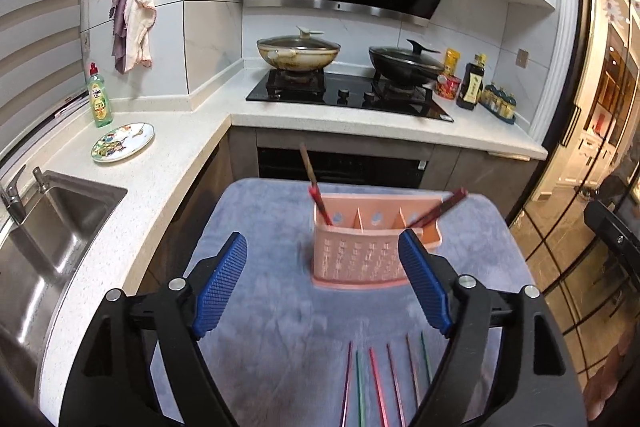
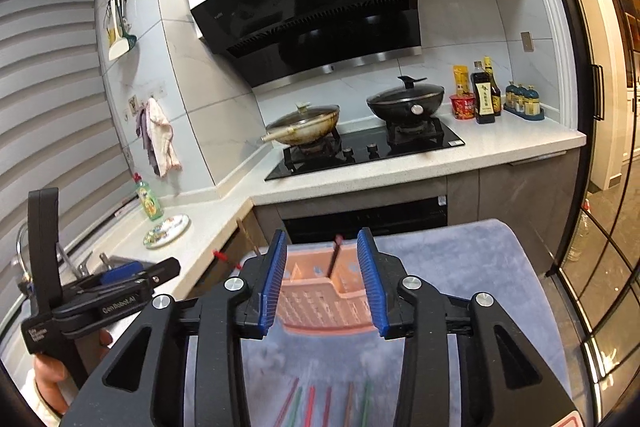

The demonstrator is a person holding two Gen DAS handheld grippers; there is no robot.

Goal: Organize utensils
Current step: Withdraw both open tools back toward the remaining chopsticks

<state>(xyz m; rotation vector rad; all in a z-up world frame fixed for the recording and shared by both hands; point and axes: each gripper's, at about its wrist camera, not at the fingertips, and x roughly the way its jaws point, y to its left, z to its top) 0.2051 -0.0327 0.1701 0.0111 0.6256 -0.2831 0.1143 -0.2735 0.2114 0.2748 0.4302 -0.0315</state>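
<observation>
**Pink holder stands on the grey mat, both grippers released**

Grey plush mat [image 1: 280, 307] covers the work surface, and everything below is placed relative to it. At the mat's far middle stands the pink slotted utensil holder [image 1: 352, 259], upright. One dark red chopstick [image 1: 316, 187] leans in its left compartment; another chopstick [image 1: 440, 207] leans out of the right one. On the mat's near edge six loose chopsticks [image 1: 384, 387] lie side by side, pink, green and brown. Above the near half, the left gripper [image 1: 322, 259] hangs spread wide, gripping nothing. The right gripper [image 2: 322, 279] is partly parted, its blue pads either side of the holder in view, empty.
</observation>
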